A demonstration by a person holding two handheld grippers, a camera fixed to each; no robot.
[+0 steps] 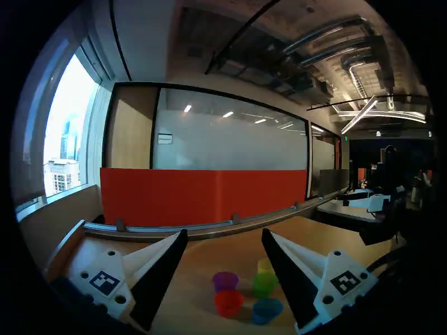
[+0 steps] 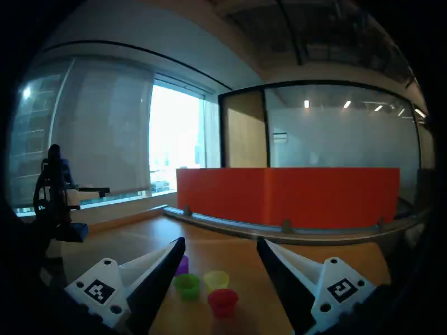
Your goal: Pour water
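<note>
Several small plastic cups stand together on the wooden table. In the left gripper view I see a purple cup, a red cup, a blue cup, a green cup and a yellow cup behind it. My left gripper hangs open above and before them, holding nothing. In the right gripper view the red cup, yellow cup, green cup and purple cup sit between the fingers. My right gripper is open and holds nothing.
An orange partition with a metal rail closes the table's far edge. A window is to the left. A dark clamp stand sits at the table's left in the right gripper view. More desks lie to the right.
</note>
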